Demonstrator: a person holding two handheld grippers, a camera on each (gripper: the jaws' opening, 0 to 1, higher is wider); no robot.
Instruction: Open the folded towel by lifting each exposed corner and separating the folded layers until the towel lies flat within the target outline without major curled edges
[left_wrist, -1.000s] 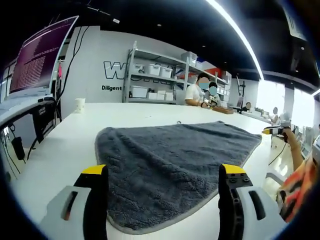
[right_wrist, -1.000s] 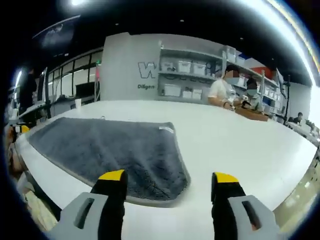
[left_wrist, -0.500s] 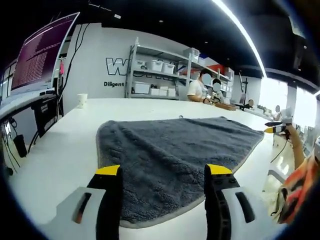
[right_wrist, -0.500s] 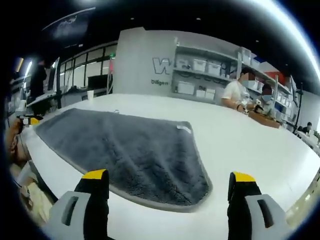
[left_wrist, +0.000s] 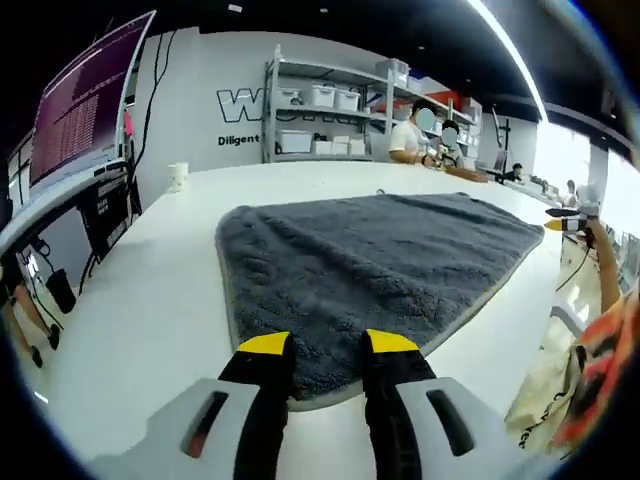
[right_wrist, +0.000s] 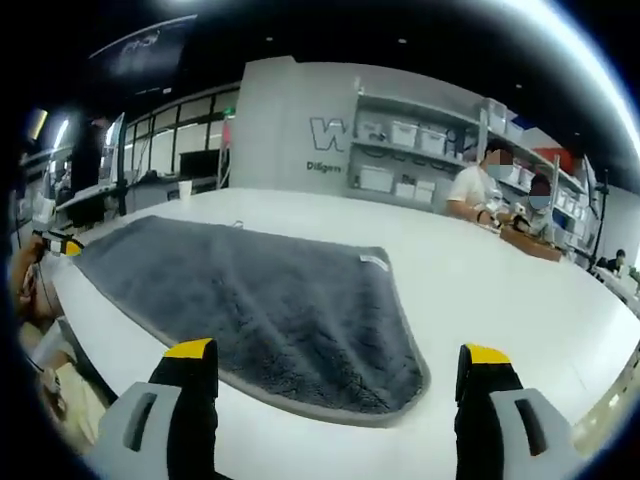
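A dark grey towel (left_wrist: 370, 260) with a pale trim lies spread on the white table (left_wrist: 140, 300). My left gripper (left_wrist: 328, 342) hovers over the towel's near edge, its yellow-tipped jaws drawn close with a narrow gap and towel pile showing between them. In the right gripper view the towel (right_wrist: 260, 300) ends in a rounded near corner with a small white tag (right_wrist: 375, 262). My right gripper (right_wrist: 338, 352) stands wide open just in front of that corner, nothing between its jaws. Each gripper also appears far off in the other's view: the right gripper (left_wrist: 562, 218) and the left gripper (right_wrist: 55, 240).
A paper cup (left_wrist: 178, 177) stands on the table beyond the towel. A monitor (left_wrist: 85, 100) hangs at the left, and shelves with white bins (left_wrist: 320, 110) line the back wall. People sit at a far table (right_wrist: 485, 190). An orange sleeve (left_wrist: 600, 350) shows at the right.
The left jaws have narrowed from wide apart to a small gap, and that view has tipped down over the towel's near edge. The right jaws spread wider, then held still.
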